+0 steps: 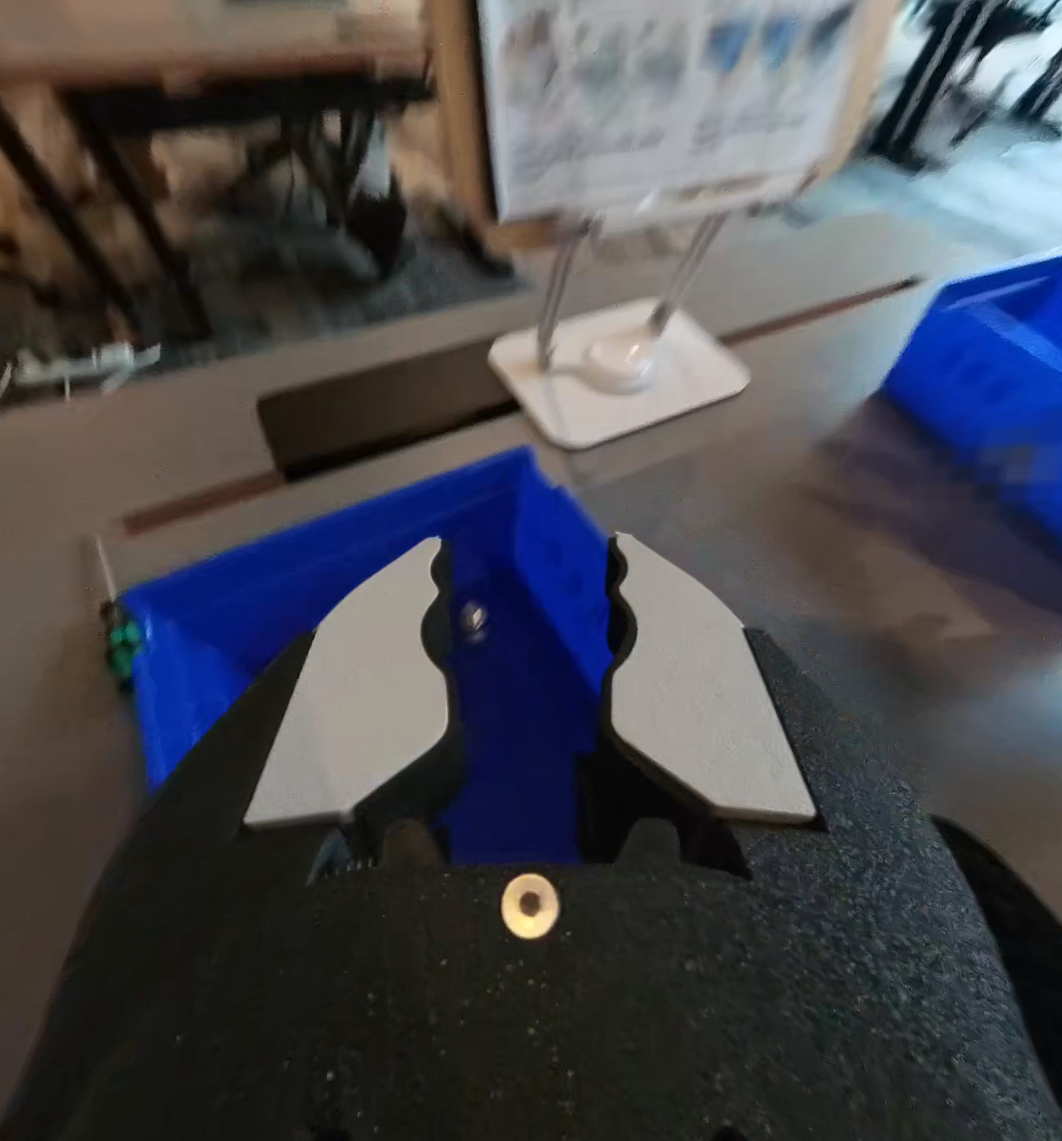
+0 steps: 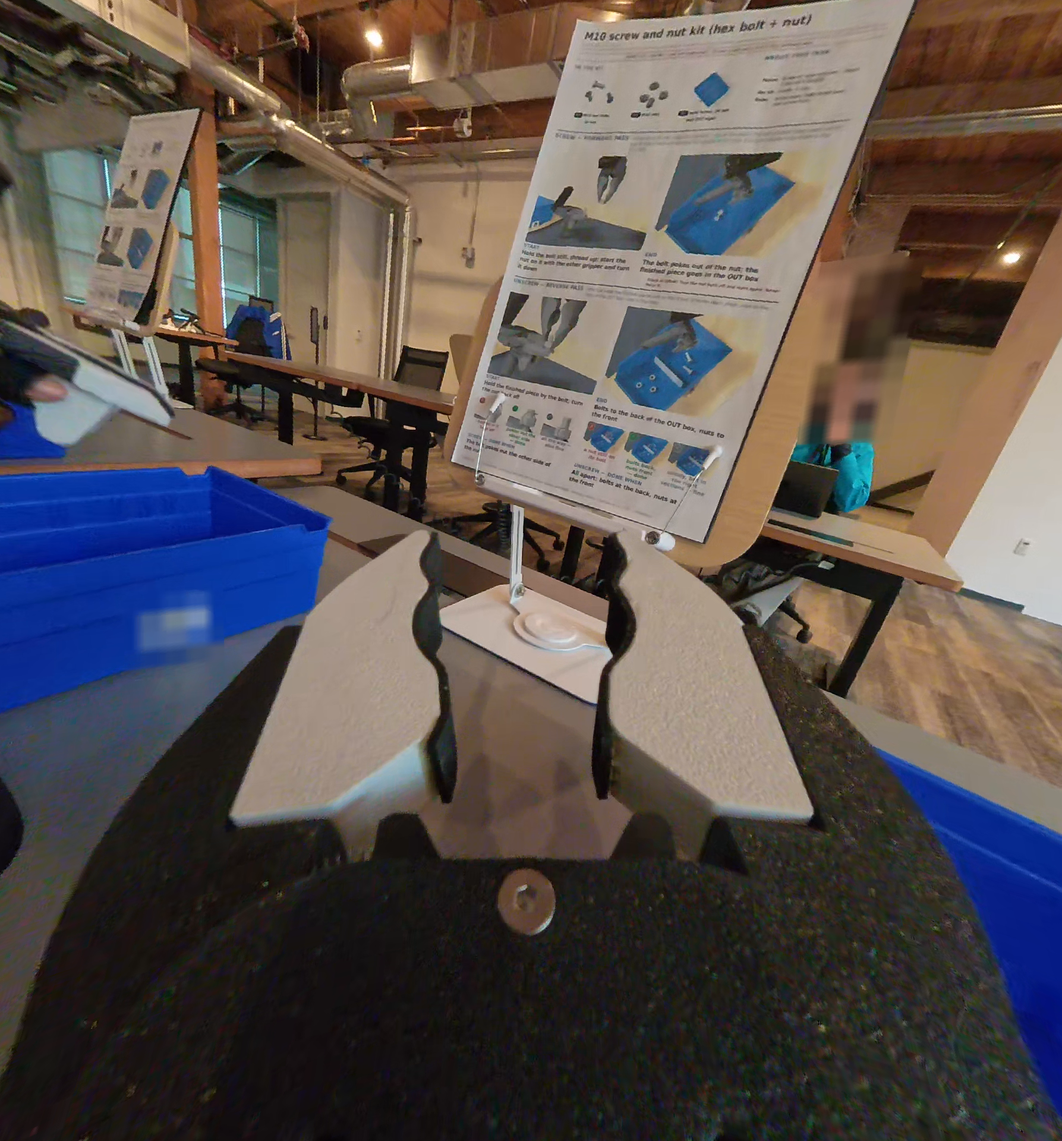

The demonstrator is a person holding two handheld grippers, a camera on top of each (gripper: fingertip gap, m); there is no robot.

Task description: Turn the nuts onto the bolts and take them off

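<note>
Bolt (image 1: 474, 617) lies in blue bin (image 1: 330, 574); both grippers' jaws gape, holding nothing.

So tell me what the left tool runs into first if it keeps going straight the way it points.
Probably the small metal piece lying in the blue bin: it sits between the open left tool tips. The view is blurred, so depth is uncertain; it may meet the bin floor first.

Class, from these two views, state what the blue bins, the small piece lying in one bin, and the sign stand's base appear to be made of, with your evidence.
Blue rectangular bins: probably moulded plastic, given the uniform saturated colour, thin walls and stepped rims.
Small shiny piece in the bin: likely bare metal, since it glints silver; too blurred to tell nut from bolt.
Flat white stand base: smooth and glossy, painted metal or plastic; undecidable.
</note>
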